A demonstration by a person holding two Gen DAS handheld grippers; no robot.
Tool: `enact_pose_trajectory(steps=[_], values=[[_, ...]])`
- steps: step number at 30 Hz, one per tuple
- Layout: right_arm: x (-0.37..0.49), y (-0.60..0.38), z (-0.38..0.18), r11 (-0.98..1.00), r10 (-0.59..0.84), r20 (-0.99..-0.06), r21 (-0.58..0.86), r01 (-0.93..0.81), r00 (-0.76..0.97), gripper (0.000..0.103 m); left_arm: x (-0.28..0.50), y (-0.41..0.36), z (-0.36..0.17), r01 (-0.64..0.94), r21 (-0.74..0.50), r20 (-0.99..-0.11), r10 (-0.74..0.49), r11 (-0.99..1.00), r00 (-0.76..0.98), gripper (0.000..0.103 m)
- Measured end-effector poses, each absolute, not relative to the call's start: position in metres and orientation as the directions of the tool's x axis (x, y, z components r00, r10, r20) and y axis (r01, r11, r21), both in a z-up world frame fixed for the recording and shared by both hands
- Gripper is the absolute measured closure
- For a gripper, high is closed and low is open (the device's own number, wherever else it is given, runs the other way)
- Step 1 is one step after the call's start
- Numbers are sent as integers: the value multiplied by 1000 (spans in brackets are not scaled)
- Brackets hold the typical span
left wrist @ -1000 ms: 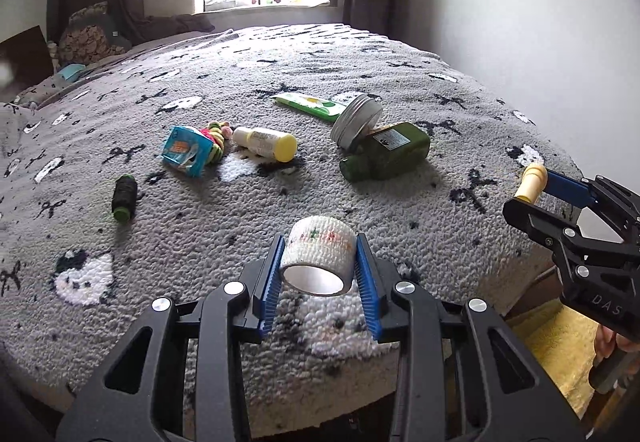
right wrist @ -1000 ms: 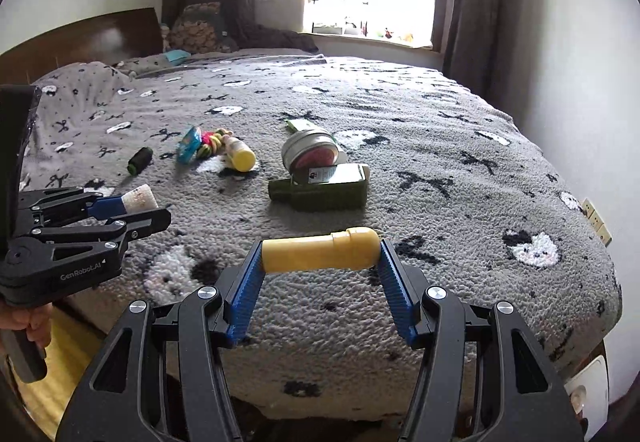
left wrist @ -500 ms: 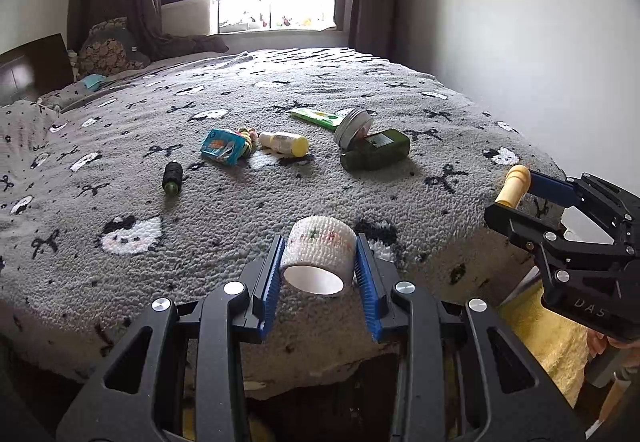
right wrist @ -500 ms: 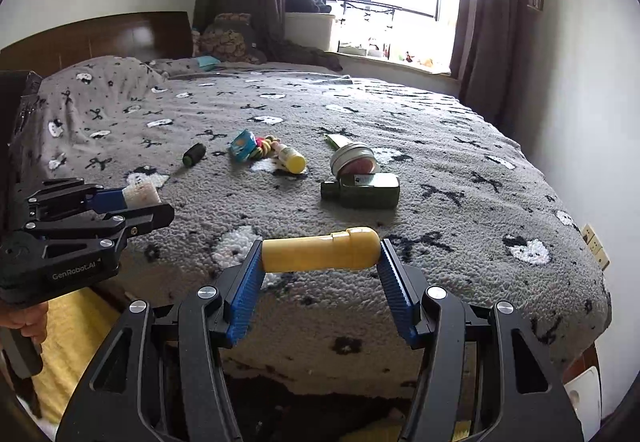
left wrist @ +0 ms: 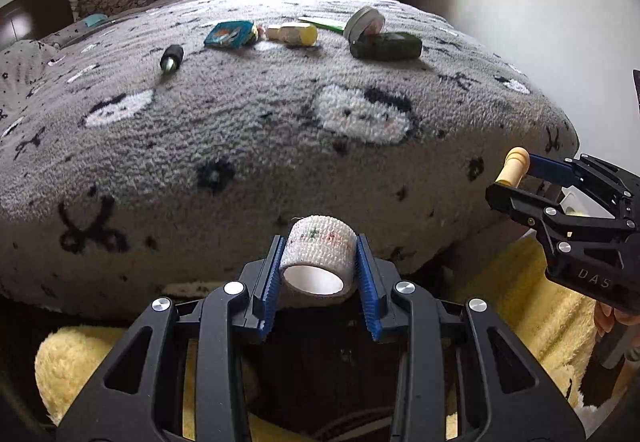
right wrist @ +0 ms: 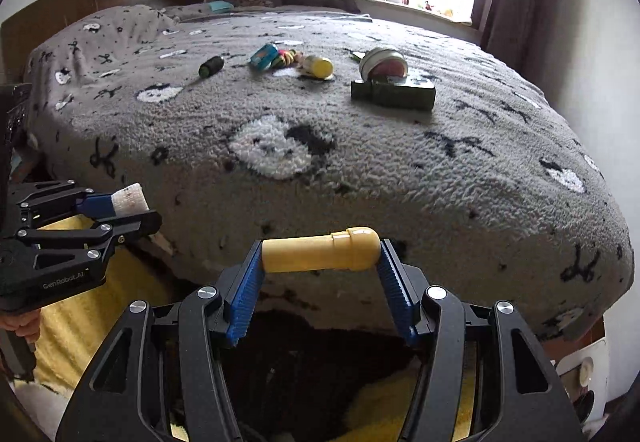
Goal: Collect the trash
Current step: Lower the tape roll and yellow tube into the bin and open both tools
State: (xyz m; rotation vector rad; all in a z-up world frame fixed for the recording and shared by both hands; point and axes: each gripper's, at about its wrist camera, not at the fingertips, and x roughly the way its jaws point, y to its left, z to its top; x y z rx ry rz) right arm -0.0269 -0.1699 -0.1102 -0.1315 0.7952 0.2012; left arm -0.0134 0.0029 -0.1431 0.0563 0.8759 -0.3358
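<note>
The bed (right wrist: 400, 170) with its grey fleece blanket fills most of both views, and compared to a second ago both tools have pulled back off the mattress and dropped lower, so the yellow rug (left wrist: 532, 306) on the floor now shows under them. The left tool (left wrist: 318, 266) is clamped on a roll of white bandage tape (left wrist: 318, 254), its hollow core axis pointing back at the camera, held just off the foot edge of the bed. The right tool (right wrist: 320, 254) is gripping a yellow tube (right wrist: 320, 252) end to end, long axis running 9 to 3 o'clock, rounded cap at the 3 o'clock end. Left on the blanket up around 12 o'clock: a dark green bottle (right wrist: 394, 94) lying on its side, a round tin (right wrist: 382, 62) leaning on it, a small yellow-capped bottle (right wrist: 318, 65), a blue packet (right wrist: 264, 56) and a little black cylinder (right wrist: 211, 66). Readable text: "GenRobot.AI" on the left tool's body, "DAS" on the right one.
</note>
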Motion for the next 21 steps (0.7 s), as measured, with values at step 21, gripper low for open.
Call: enact_pose_trajectory(steps=[21], values=[[-19, -160, -216, 957, 227, -897, 134, -256, 380, 46, -25, 2, -264, 311, -111, -933, -206, 944, 294, 70]])
